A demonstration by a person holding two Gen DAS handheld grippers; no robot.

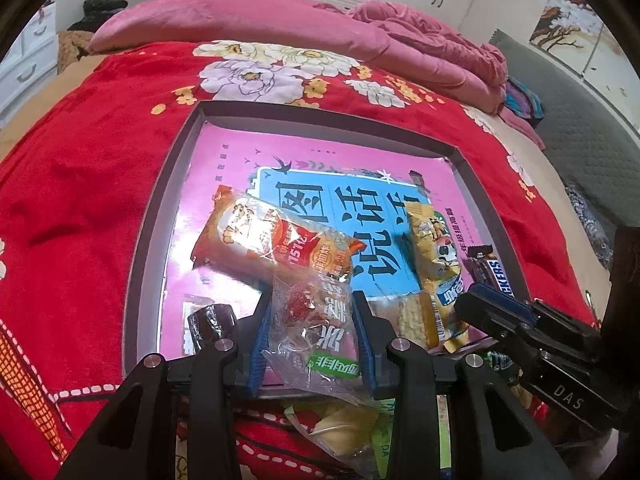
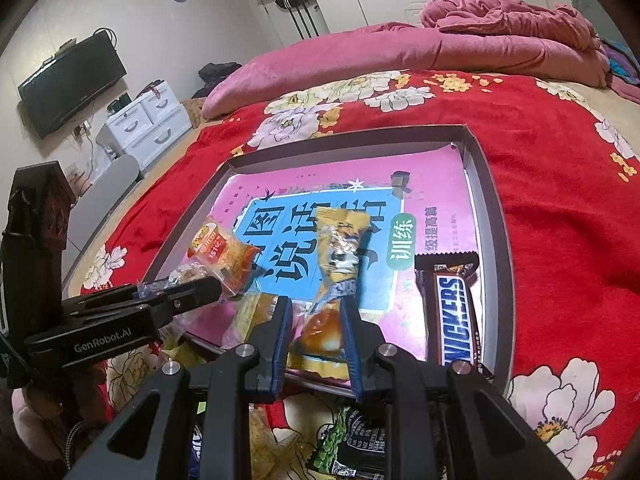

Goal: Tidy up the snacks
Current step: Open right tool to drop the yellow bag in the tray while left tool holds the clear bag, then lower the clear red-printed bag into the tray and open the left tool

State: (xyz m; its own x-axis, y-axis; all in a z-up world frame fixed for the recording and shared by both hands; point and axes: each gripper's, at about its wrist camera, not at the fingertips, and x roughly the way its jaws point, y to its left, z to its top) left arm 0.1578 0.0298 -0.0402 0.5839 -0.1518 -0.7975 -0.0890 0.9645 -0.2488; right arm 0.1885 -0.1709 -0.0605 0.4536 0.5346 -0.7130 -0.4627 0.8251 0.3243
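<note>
A shallow grey tray (image 1: 160, 220) (image 2: 492, 208) lined with a pink book cover lies on the red floral blanket. My left gripper (image 1: 312, 296) (image 2: 180, 292) is shut on a clear crinkly packet (image 1: 312, 320) with a red and green label, over the tray's near edge. My right gripper (image 2: 316, 308) (image 1: 480, 304) is shut on the lower end of a yellow packet (image 2: 340, 240) (image 1: 432, 248) holding a bun. In the tray lie an orange packet (image 1: 272, 240) (image 2: 220, 252), a Snickers bar (image 2: 452, 308) (image 1: 496, 276), a cracker packet (image 1: 418, 316) and a dark wrapped sweet (image 1: 212, 320).
Several loose snack packets (image 2: 352, 440) (image 1: 344, 428) lie on the blanket below the grippers, in front of the tray. A folded pink quilt (image 2: 440, 52) lies across the far side of the bed. White drawers (image 2: 148, 124) and a wall TV (image 2: 72, 80) stand to the left.
</note>
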